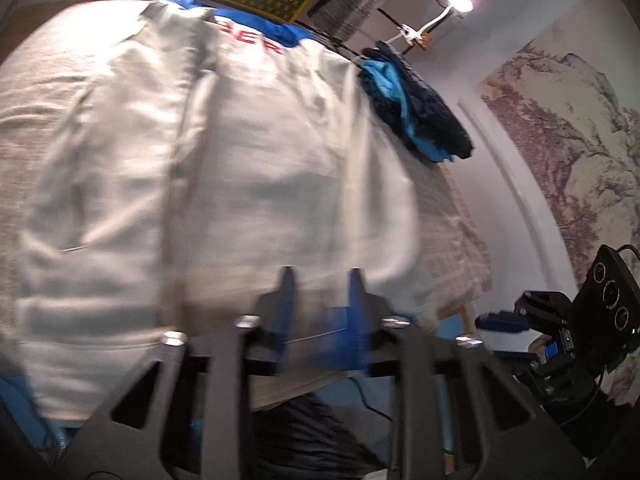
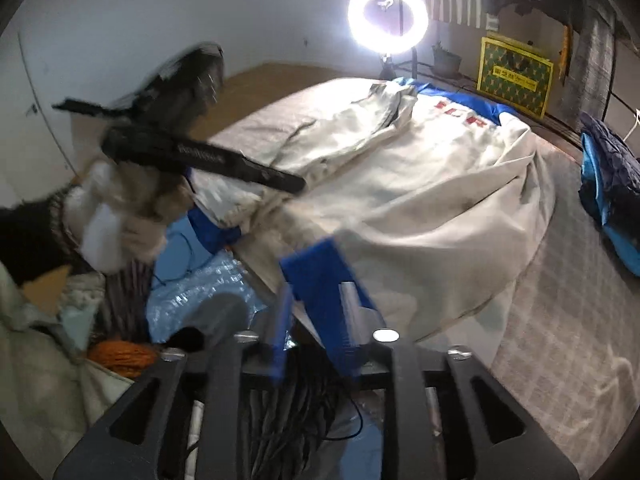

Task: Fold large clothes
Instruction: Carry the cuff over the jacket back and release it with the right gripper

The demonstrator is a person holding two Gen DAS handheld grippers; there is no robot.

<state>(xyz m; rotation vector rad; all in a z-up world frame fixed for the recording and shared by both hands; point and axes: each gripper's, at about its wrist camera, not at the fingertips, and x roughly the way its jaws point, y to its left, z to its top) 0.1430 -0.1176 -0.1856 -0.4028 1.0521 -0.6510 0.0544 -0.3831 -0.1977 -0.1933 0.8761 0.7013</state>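
Closest in, the left gripper (image 1: 322, 280) has its blue fingers parted with nothing between them that I can make out, just hanging over the near hem of the big white jacket (image 1: 208, 168). The right gripper (image 2: 316, 304) is the same deal, blue fingers standing apart, empty, poised at the jacket's near edge, though there's so much motion blur on both that the fingertips smear out.

The jacket (image 2: 420, 184) lies spread on the bed (image 2: 560, 320) straight ahead of both grippers, long axis running away from them, hem near, blue collar (image 2: 460, 100) and red lettering (image 2: 460, 114) at the far end. The lettering is only partly readable, folds cut it off. One sleeve is bunched over to the left of the right gripper.

Up and left from the right gripper you can see the left gripper's black body (image 2: 180, 148) in a gloved hand (image 2: 120, 216), badly blurred.

Further off to the right sits a dark blue garment pile (image 2: 612, 184), cut off by the frame edge. Beyond the collar there's a ring light (image 2: 388, 16) and a yellow-green box (image 2: 514, 76)
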